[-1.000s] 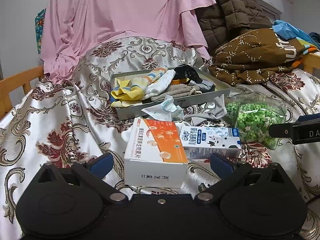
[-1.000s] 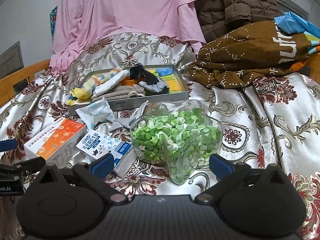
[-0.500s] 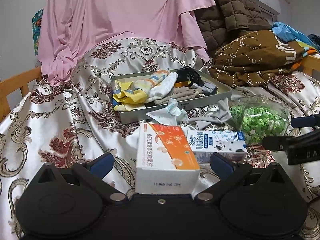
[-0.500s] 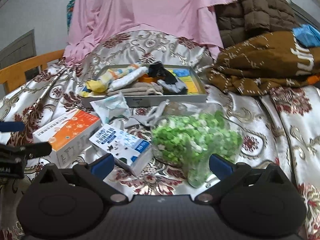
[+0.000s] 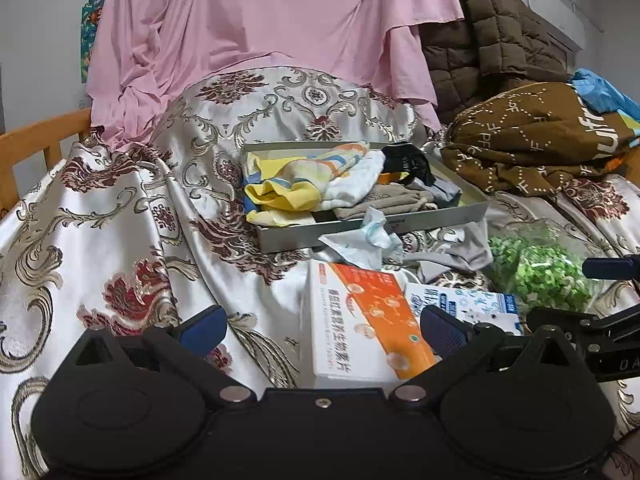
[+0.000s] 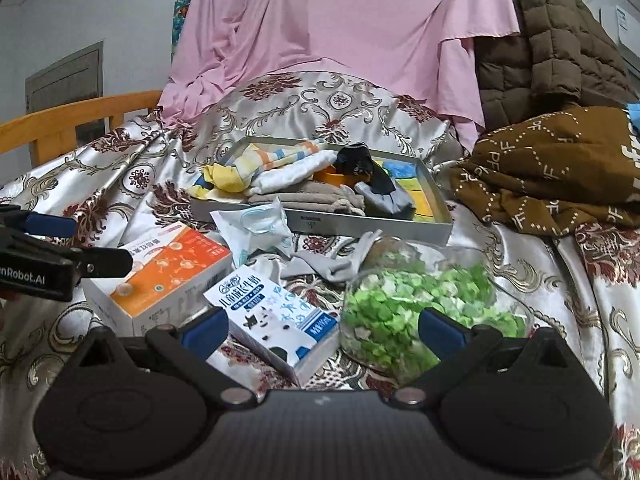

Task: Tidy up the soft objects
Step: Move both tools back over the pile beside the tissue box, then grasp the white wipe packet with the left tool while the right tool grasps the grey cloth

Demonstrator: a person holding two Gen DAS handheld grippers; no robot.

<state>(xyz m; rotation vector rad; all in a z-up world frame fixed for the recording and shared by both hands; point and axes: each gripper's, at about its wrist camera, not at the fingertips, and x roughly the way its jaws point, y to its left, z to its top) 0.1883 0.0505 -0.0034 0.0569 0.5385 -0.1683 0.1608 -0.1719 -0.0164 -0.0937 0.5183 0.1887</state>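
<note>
A grey metal tray (image 5: 400,226) (image 6: 360,224) on the patterned bedspread holds a striped yellow cloth (image 5: 304,180) (image 6: 256,164), a beige cloth (image 6: 320,200) and dark socks (image 6: 372,176). A white face-mask packet (image 5: 360,240) (image 6: 256,224) and a grey sock (image 5: 456,252) (image 6: 332,264) lie in front of the tray. My left gripper (image 5: 323,328) is open and empty, just above the orange box. My right gripper (image 6: 323,330) is open and empty over the milk carton.
An orange-and-white box (image 5: 360,320) (image 6: 168,272), a blue-and-white milk carton (image 5: 464,304) (image 6: 276,320) and a clear bag of green bits (image 5: 540,272) (image 6: 420,312) lie near the grippers. A brown blanket (image 6: 560,168) and pink sheet (image 5: 260,40) lie behind. A wooden rail (image 6: 80,116) stands left.
Both grippers have shifted left and slightly closer to the boxes; the orange box and milk carton now sit nearer and more to the right in each view. Jaws stay open.
</note>
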